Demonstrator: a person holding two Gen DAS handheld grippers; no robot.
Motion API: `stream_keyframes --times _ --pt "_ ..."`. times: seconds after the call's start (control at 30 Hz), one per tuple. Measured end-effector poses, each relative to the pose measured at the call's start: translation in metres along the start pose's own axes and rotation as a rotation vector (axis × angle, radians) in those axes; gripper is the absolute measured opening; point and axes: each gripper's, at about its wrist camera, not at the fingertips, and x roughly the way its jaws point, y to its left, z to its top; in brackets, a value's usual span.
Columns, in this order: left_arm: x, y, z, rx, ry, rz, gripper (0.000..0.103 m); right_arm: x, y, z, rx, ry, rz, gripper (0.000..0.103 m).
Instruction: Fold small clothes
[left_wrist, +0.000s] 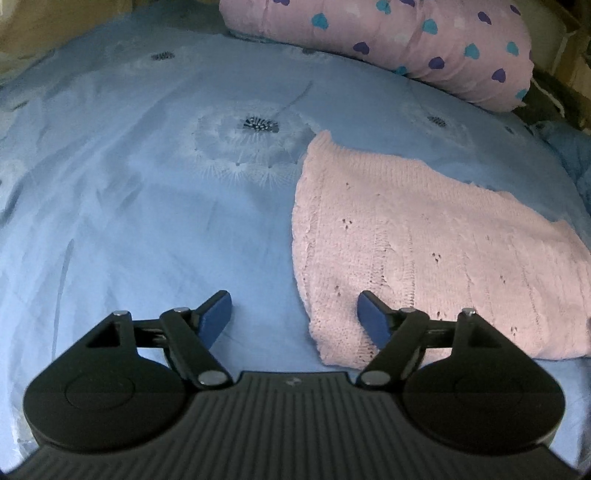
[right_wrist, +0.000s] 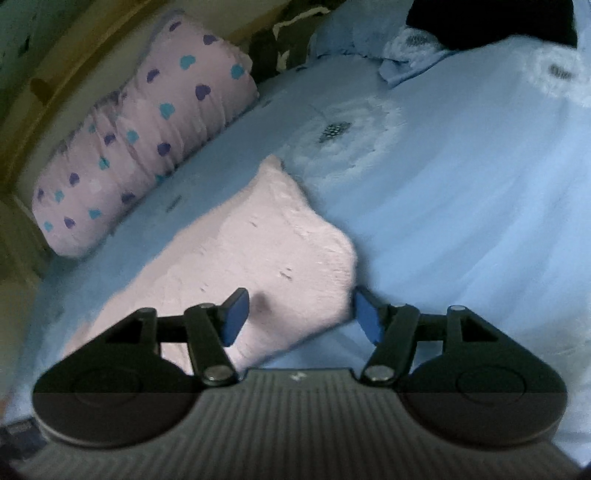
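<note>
While both grippers, left gripper (left_wrist: 295, 314) and right gripper (right_wrist: 299, 314), gape empty beside the pink sweater (left_wrist: 424, 251), each should pinch a near corner squarely.

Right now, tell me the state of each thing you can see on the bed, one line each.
Pink knitted garment: folded, lying flat on the sheet.
Left gripper: open, holding nothing.
Right gripper: open over the garment's corner.
Heart-print pillow: lying at the bed's edge.
Blue sheet: spread, lightly wrinkled.
</note>
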Motion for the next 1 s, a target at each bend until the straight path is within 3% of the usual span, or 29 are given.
stream_keyframes --times 0.17,0.53,0.6,0.67,1.0 --pt "0.003 0.002 0.004 0.001 0.013 -0.009 0.081 0.016 0.011 -0.004 0.028 -0.058 -0.005 0.072" --pt "0.004 0.0 0.005 0.016 0.018 0.0 0.082 0.043 0.02 -0.003 0.054 -0.142 0.001 0.071" --pt "0.003 -0.001 0.005 0.02 0.017 0.003 0.082 0.044 0.02 -0.003 0.043 -0.139 -0.011 0.05" --pt "0.003 -0.002 0.005 0.026 0.014 0.007 0.082 0.043 0.015 -0.002 0.076 -0.115 0.03 0.038" --pt "-0.001 0.0 0.007 0.02 0.019 -0.001 0.082 0.026 0.054 0.01 -0.106 -0.156 0.066 0.032"
